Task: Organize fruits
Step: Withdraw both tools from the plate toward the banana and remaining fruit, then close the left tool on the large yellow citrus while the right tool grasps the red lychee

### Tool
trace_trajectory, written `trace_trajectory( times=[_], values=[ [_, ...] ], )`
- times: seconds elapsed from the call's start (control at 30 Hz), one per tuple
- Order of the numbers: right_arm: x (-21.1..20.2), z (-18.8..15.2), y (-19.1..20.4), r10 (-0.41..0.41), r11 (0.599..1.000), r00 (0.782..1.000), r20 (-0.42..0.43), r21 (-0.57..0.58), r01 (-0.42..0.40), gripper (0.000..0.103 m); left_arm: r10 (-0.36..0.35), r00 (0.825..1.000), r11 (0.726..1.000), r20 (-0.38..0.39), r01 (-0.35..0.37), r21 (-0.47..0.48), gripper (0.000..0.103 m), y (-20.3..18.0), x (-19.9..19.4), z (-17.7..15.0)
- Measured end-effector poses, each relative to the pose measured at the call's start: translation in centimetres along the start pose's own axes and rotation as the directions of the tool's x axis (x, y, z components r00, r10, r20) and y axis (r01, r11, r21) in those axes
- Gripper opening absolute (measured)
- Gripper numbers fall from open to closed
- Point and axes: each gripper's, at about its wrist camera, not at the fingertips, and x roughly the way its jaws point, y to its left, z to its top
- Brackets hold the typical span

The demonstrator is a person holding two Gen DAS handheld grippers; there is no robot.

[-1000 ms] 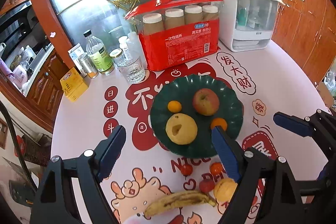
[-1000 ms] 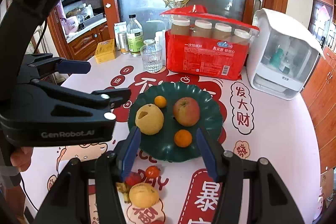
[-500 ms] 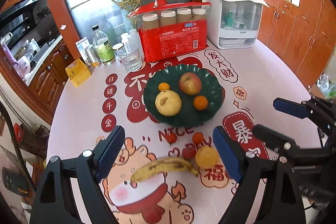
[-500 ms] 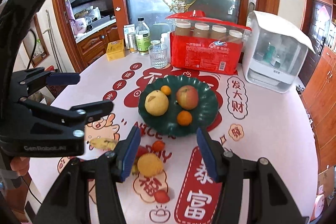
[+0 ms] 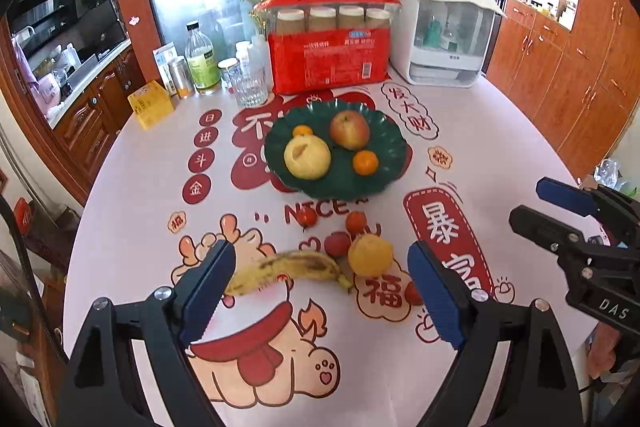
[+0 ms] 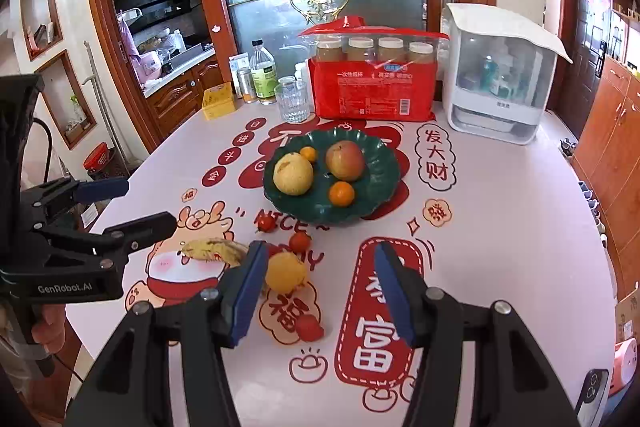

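Left claw (image 5: 316, 291) is gaping wide with nothing in it, and the banana (image 5: 286, 269) lies crosswise just past its tips, long axis spanning the gap. Right claw (image 6: 318, 291), also released and empty, sits further right, so left's nearer; the green plate (image 5: 394, 163) is further ahead on the tabletop (image 5: 132, 207).

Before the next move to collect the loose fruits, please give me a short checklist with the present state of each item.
1. Left claw open and empty: ok.
2. Right claw open and empty: ok.
3. Banana lies free on the table, in line with the gap of the left claw: ok.
4. Plate has bare room beside the apple, the pear and two oranges: ok.
5. Loose fruits are well apart for a clean grasp: not ok; the banana tip lies close to the yellow fruit.
6. Both claws are clear of each other: ok.
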Motion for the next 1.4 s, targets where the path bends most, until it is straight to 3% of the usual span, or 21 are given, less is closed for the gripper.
trace_trajectory(
  times=[0.33, 0.57, 0.83, 1.17, 1.4],
  values=[
    [2.2, -3.9, -1.2, -0.014, 1.000, 0.998, -0.064, 0.021, 0.016, 0.056, 0.017, 1.000, 0.997, -0.026, -0.015, 0.072, 0.087, -1.8, 3.3, -2.6],
    [4.8, -6.6, -1.7, 0.001, 1.000, 0.993, -0.122, 0.029, 0.003, 0.056, -0.041, 0.995, 0.994, -0.086, 0.049, 0.093, 0.087, -2.8, 6.5, -3.2],
    [7.9, -9.2, -1.5, 0.051, 0.998, 0.984, -0.170, 0.032, -0.046, 0.056, -0.075, 0.980, 0.994, -0.185, 0.089, 0.065, 0.087, -3.3, 11.1, -3.9],
    [12.1, -10.6, 0.3, 0.089, 0.996, 0.968, -0.234, 0.005, -0.091, 0.056, -0.122, 0.965, 0.992, -0.231, 0.126, 0.002, 0.083, -3.2, 14.5, -3.2],
    [13.8, -10.4, 0.9, 0.104, 0.994, 0.967, -0.233, 0.001, -0.107, 0.056, -0.153, 0.954, 0.988, -0.258, 0.150, -0.029, 0.077, -3.2, 15.9, -2.8]
  ],
)
